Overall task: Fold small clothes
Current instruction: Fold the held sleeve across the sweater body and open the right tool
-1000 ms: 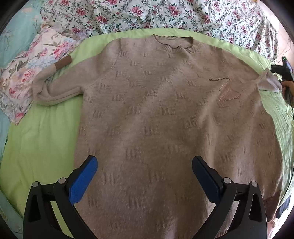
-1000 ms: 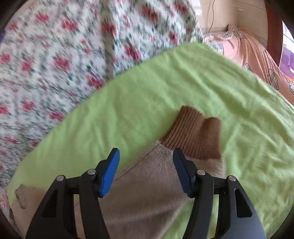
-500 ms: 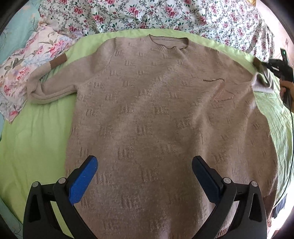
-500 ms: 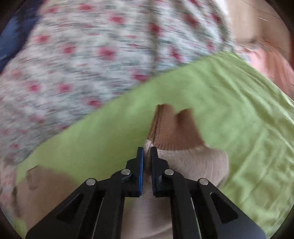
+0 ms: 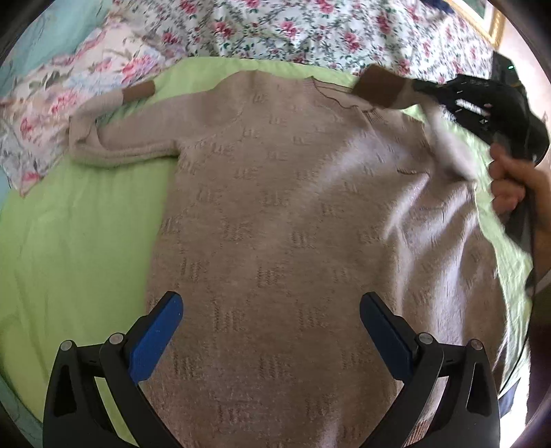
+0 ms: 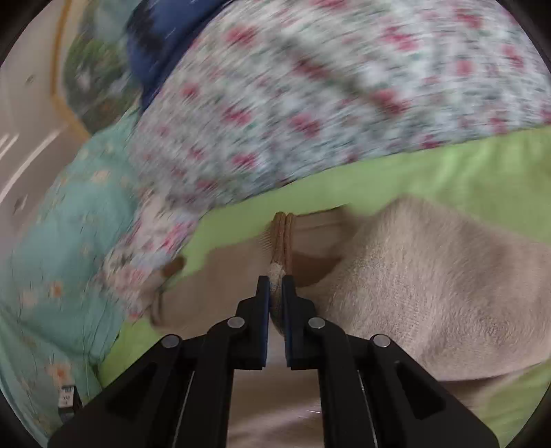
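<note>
Carrying the right sleeve [image 5: 444, 144] in over the sweater [image 5: 275, 213] — the right gripper [image 6: 276, 289] is clenched on the sleeve just behind its brown cuff [image 5: 377, 91], fabric pinched between the fingers [image 6: 263, 310]. The cuff hangs above the neckline area, right shoulder side. The left gripper [image 5: 272, 320] hovers over the lower body of the sweater with fingers spread wide, nothing between them.

Sweater lies flat, front up, on the green sheet [image 5: 69, 241] of the bed; the left sleeve [image 5: 120, 144] is bent back on itself at the far left, its cuff near the floral bedding [image 5: 275, 31].

Risks, as judgement:
- The bite is narrow, near the cuff only — the sleeve could slip out mid-swing, or land twisted.
- The pull may drag the right shoulder and bunch the body, since nothing pins the hem.
- Right view is heavily blurred; placement is hard to verify.

Containers: none in view.
</note>
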Available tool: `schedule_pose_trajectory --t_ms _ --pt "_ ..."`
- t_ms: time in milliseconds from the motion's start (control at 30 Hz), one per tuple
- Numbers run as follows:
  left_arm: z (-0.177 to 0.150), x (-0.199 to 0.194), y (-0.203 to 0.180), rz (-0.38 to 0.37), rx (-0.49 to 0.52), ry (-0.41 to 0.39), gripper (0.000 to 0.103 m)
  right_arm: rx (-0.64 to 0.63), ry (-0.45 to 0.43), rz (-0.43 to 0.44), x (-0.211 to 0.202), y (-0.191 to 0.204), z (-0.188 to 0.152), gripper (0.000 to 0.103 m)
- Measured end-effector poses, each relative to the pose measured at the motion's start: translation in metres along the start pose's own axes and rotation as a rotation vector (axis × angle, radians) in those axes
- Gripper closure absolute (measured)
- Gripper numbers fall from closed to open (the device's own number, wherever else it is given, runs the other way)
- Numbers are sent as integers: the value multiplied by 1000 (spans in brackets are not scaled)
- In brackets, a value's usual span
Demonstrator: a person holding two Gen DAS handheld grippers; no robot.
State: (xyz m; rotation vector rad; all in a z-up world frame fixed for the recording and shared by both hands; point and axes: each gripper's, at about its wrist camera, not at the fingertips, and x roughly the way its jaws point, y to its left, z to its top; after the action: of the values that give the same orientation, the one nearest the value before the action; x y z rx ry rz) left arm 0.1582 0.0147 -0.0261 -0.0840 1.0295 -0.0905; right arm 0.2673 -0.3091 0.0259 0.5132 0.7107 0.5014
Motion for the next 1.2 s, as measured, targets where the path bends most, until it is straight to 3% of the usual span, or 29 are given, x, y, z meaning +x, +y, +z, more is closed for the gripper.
schedule_pose_trajectory --t_ms 167,267,400,433,500,633,700,833,867,933,967,1000,1067,1100,1200 --pt "18 7 23 -89 -73 -25 0 26 97 105 68 23 -24 95" --pt "37 18 35 -158 -109 -36 0 11 152 126 97 33 -40 95" --pt "73 44 41 -283 -151 -26 0 22 212 131 110 34 -51 82" --pt "81 52 40 -312 -156 -16 0 27 219 133 106 33 -53 70" --pt "103 72 36 -388 -162 6 0 10 199 128 93 34 -55 62" --pt "135 113 29 -462 -187 65 0 13 145 88 50 24 -63 61" --pt "147 138 25 -429 -176 113 1 39 107 61 24 12 -72 61" --pt "161 147 8 -405 -76 70 4 106 36 18 -29 -12 -92 61" --pt "164 147 1 -405 -47 48 17 122 14 7 -42 -18 -97 61" --pt "166 147 -8 -373 -1 35 64 144 -19 -16 -59 -26 -101 61" --pt "167 145 -14 -358 29 44 96 159 -39 -34 -67 -31 -102 61" --pt "168 138 -18 -329 45 18 96 166 -54 -46 -72 -35 -102 61" --pt "172 106 -10 -227 45 -135 96 192 -99 -100 -90 -49 -97 61" --pt "172 95 1 -217 19 -177 96 201 -112 -123 -96 -54 -95 61" --pt "176 99 29 -142 -63 -195 97 239 -142 -242 -112 -81 -84 59"
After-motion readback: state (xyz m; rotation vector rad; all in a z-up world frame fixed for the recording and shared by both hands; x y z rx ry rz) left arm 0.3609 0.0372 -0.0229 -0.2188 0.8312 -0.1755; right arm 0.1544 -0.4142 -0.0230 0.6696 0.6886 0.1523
